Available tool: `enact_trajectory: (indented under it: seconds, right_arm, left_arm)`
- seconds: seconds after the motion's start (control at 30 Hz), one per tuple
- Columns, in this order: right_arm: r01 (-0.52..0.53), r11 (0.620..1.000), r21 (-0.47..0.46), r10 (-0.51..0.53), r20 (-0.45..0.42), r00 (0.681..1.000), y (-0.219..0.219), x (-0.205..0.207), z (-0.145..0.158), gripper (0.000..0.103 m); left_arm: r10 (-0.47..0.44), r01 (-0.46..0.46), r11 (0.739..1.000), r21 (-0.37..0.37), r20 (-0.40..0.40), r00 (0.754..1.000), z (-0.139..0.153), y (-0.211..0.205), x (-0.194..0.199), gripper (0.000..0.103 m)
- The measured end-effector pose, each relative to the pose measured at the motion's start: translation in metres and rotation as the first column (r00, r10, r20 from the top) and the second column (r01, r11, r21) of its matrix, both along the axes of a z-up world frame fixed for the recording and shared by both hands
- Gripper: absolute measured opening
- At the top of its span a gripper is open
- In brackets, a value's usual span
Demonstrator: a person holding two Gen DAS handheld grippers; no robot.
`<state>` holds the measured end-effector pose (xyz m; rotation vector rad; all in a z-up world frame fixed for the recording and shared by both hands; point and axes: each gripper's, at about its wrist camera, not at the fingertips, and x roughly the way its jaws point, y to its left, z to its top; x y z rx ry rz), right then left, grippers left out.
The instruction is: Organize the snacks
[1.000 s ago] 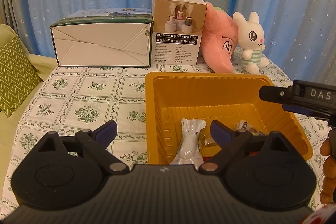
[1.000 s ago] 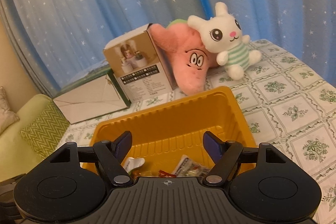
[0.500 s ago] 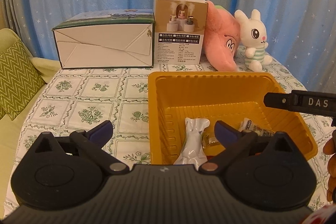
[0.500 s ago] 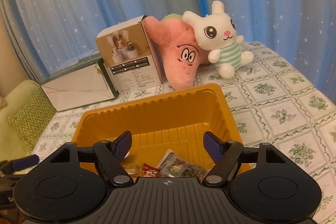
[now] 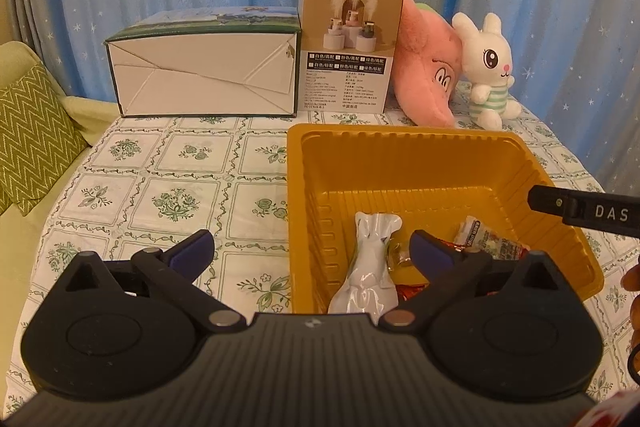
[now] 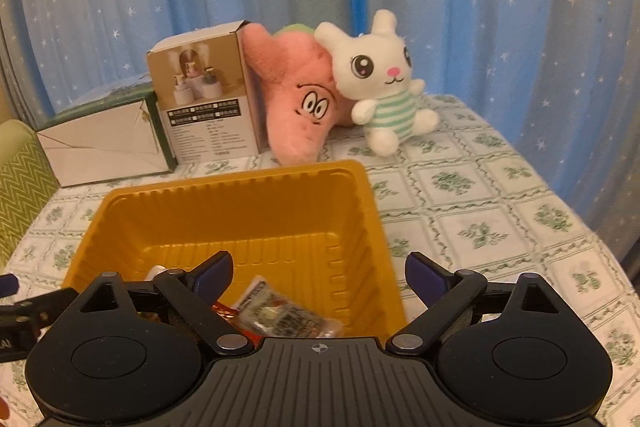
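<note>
A yellow plastic tray (image 5: pixel 408 137) (image 6: pixel 240 179) sits on the patterned tablecloth with snacks in its near part. A white wrapped packet (image 5: pixel 370 279) lies by the tray's left wall, with a printed snack packet (image 5: pixel 486 239) (image 6: pixel 280 315) and red and gold sweets (image 5: pixel 408 291) beside it. My left gripper (image 5: pixel 310 251) hangs open over the tray's near left corner with nothing between its fingers. My right gripper (image 6: pixel 318 271) hovers above the tray's near right side; its jaws are opening and hold nothing. Part of the right gripper's body marked DAS (image 5: pixel 588 213) shows over the tray's right rim.
At the back of the table stand a white and green box (image 5: pixel 204 67) (image 6: pixel 104 143), a brown product box (image 5: pixel 348 51) (image 6: pixel 204 103), a pink plush star (image 5: pixel 430 75) (image 6: pixel 298 99) and a white plush rabbit (image 5: pixel 488 67) (image 6: pixel 380 83). A green sofa cushion (image 5: pixel 28 131) lies left. Blue star curtains hang behind.
The right gripper's jaws have spread wider and its view has rolled level, with the plush toys shifting right. The left gripper's jaws opened slightly. Neither hand has moved off its spot.
</note>
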<state>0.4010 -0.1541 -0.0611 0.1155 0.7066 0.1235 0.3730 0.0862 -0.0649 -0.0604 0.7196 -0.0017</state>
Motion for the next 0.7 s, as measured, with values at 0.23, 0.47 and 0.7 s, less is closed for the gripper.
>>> enact_trajectory:
  seconds: [0.23, 0.47, 0.7]
  right_arm:
    - [0.02, 1.0, 0.017, -0.019, -0.025, 1.0, -0.011, -0.015, 0.001, 0.093]
    - [-0.003, 1.0, 0.029, 0.003, -0.018, 1.0, -0.019, -0.045, 0.01, 0.093]
    - [-0.01, 0.999, 0.031, 0.011, -0.012, 1.0, -0.029, -0.074, 0.018, 0.093]
  left_arm:
    - [0.004, -0.005, 1.0, 0.011, 0.059, 0.998, 0.01, -0.001, -0.017, 0.103]
    - [-0.001, 0.0, 1.0, 0.002, 0.07, 0.998, 0.016, -0.008, -0.041, 0.103]
    - [0.005, -0.005, 1.0, -0.003, 0.038, 0.999, 0.021, -0.01, -0.075, 0.103]
